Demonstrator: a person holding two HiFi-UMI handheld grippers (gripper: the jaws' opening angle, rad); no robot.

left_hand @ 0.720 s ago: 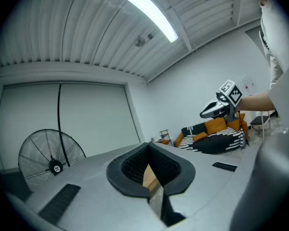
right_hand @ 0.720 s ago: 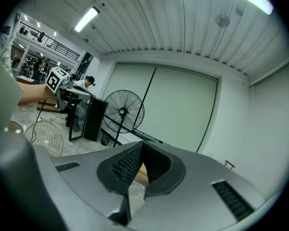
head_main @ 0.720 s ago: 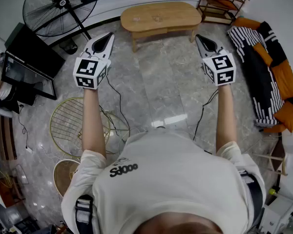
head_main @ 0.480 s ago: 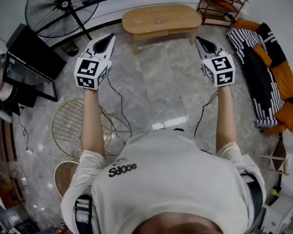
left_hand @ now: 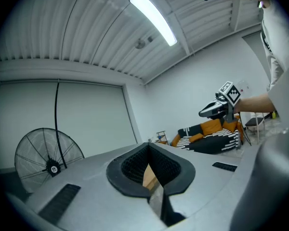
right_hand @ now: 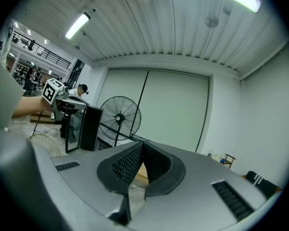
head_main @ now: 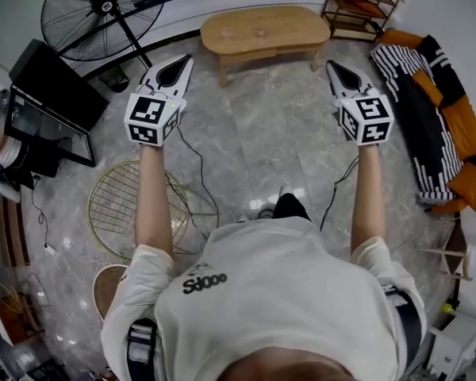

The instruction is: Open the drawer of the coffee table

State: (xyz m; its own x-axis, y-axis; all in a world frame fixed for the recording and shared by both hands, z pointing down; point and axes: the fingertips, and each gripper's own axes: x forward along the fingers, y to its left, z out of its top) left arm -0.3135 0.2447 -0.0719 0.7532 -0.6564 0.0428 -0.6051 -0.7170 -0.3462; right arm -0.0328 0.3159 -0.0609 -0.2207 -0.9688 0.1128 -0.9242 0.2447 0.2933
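Observation:
The light wooden coffee table [head_main: 263, 28] stands across the floor at the top of the head view, well ahead of both grippers. Its front rail faces me; I cannot make out the drawer from here. My left gripper [head_main: 182, 62] is held level on an outstretched arm, shut and holding nothing, its tip aimed at the table's left end. My right gripper [head_main: 334, 67] is likewise shut and holding nothing, off the table's right end. In the left gripper view only a sliver of the table [left_hand: 149, 177] shows behind the shut jaws, and the same goes for the table [right_hand: 140, 173] in the right gripper view.
A large floor fan [head_main: 103, 10] and a black cabinet [head_main: 44, 101] stand at the left. A round wire guard [head_main: 135, 205] and cables [head_main: 194, 165] lie on the marble floor. A sofa with orange and striped cushions [head_main: 436, 109] lines the right side, a wooden shelf [head_main: 361, 6] behind it.
Both grippers have shifted slightly rightward and stay shut. A foot has come into view on the floor between the arms as the person steps toward the table.

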